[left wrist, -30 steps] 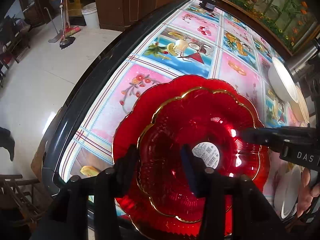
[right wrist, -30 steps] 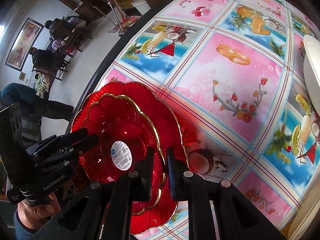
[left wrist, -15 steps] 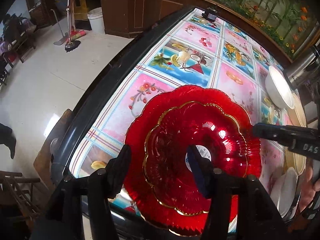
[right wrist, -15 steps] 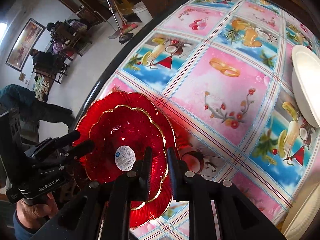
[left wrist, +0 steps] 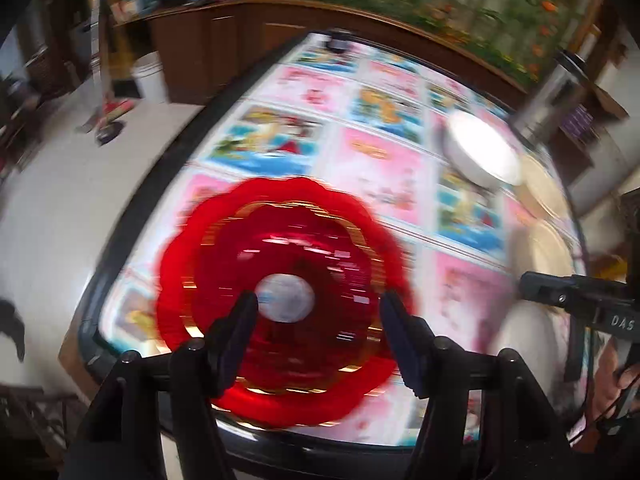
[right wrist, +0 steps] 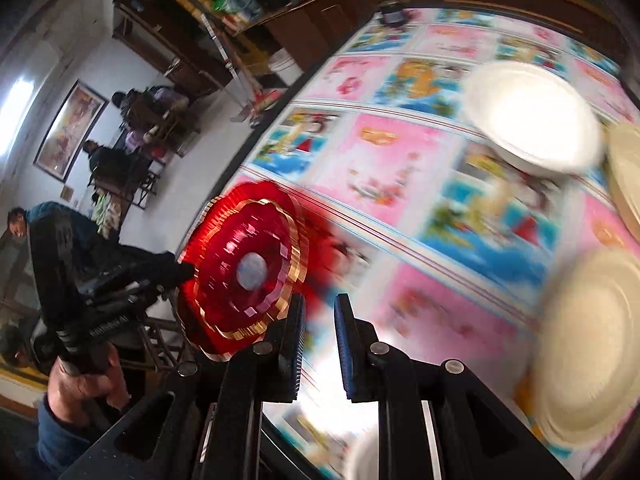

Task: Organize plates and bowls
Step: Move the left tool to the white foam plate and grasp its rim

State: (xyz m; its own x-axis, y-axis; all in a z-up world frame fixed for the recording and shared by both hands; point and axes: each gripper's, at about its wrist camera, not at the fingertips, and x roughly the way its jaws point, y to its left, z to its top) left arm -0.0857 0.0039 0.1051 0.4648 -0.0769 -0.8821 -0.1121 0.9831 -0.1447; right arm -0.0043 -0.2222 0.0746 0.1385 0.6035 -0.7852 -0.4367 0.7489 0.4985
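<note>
Two red scalloped glass dishes with gold rims lie nested near the table's front left edge, the smaller one (left wrist: 280, 276) with a white sticker inside the larger (left wrist: 360, 216); they also show in the right wrist view (right wrist: 244, 268). My left gripper (left wrist: 314, 312) is open above them, holding nothing. My right gripper (right wrist: 320, 320) is open with a narrow gap, empty, to the right of the red dishes. A white bowl (right wrist: 528, 116) sits at the far right, with cream plates (right wrist: 592, 348) nearer. Both views are motion-blurred.
The table (right wrist: 400, 152) has a colourful pictured cloth and a dark rim. A metal flask (left wrist: 548, 100) stands at the far right edge. A small dark object (left wrist: 338, 42) sits at the far end. People sit in the room to the left.
Both grippers have pulled back and up from the red dishes. My right gripper has let go of the dish rim and swung right, bringing the white bowl and cream plates into view.
</note>
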